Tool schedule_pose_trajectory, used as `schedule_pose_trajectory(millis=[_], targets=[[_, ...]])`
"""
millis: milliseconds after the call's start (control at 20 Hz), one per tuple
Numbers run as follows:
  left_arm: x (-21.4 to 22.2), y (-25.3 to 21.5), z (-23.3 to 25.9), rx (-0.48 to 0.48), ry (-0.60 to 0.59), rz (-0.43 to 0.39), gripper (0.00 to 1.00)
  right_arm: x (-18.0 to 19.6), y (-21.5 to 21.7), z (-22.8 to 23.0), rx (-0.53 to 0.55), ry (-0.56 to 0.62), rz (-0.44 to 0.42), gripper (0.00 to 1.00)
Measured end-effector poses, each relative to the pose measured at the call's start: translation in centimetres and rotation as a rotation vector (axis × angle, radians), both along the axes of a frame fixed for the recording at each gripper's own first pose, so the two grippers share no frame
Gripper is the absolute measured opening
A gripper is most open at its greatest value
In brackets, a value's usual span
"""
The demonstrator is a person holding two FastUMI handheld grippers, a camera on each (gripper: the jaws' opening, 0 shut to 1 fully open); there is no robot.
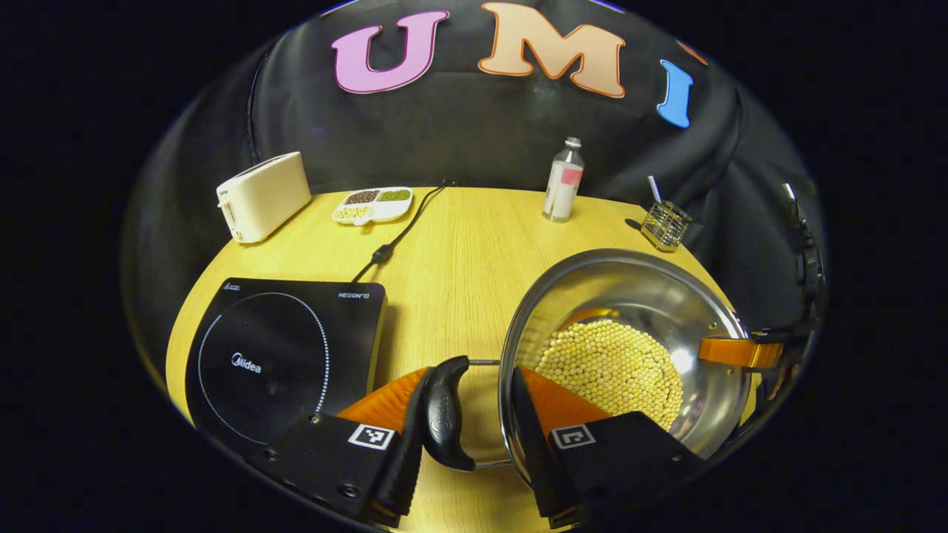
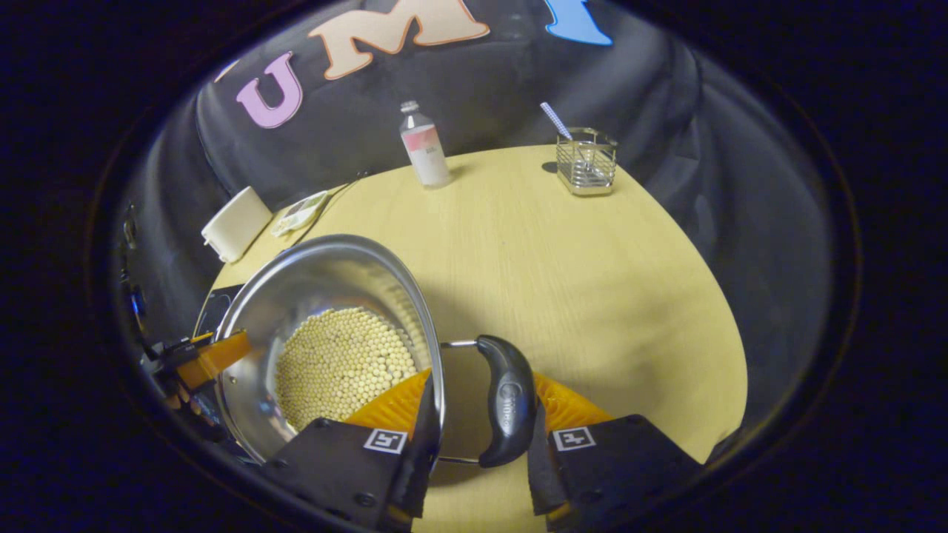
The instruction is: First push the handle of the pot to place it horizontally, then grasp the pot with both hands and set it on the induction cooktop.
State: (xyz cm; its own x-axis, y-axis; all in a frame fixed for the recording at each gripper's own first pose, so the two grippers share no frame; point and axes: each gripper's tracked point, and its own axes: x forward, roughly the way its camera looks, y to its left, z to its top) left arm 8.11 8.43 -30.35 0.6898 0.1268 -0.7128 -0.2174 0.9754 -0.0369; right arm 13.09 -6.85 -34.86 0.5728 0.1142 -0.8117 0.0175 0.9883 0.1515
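A steel pot (image 1: 629, 296) holding yellow beans (image 1: 611, 366) is to the right of the black induction cooktop (image 1: 274, 355). My left gripper (image 1: 472, 374) is shut across the pot's black side handle (image 1: 444, 414) and wall, one finger outside the handle and the other inside the rim. In the right gripper view, my right gripper (image 2: 481, 385) clamps the opposite black handle (image 2: 507, 400) and the pot (image 2: 326, 274) wall in the same way. Each gripper shows across the pot in the other's view, as the right gripper (image 1: 740, 352) and the left gripper (image 2: 215, 355). The pot's base is hidden.
A cream toaster (image 1: 263, 196), a divided dish (image 1: 372, 203) and the cooktop's cord (image 1: 392, 244) lie at the back left. A bottle (image 1: 563, 181) and a wire holder (image 1: 665, 222) stand at the back. Bare wood (image 2: 592, 296) stretches to the pot's right.
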Motion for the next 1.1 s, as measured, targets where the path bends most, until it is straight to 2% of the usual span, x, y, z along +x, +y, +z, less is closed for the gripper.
schedule_pose_trajectory(millis=[100, 150, 200, 500, 800, 1100], targets=[[-0.2, 0.4, 1.4, 0.006, -0.015, 0.011, 0.62, 0.3, 0.4, 1.2, 0.001, -0.017, 0.013, 0.51], [-0.3, 0.8, 2.1, 0.008, -0.025, 0.014, 0.64, 0.2, 0.7, 1.7, 0.002, -0.027, 0.016, 0.56], [-0.4, 1.2, 2.7, 0.010, -0.035, 0.014, 0.63, 0.1, 1.2, 2.4, 0.005, -0.031, 0.011, 0.51], [-1.9, 6.6, 4.9, 0.000, -0.013, -0.017, 0.62, -0.8, 6.8, 4.7, 0.002, -0.038, -0.019, 0.51], [-5.1, 15.4, 5.8, -0.019, 0.009, -0.016, 0.64, -2.1, 16.5, 5.6, 0.004, -0.038, -0.037, 0.51], [-8.7, 23.9, 5.8, -0.010, 0.018, 0.040, 0.63, -2.5, 26.0, 4.7, 0.019, -0.028, 0.010, 0.51]])
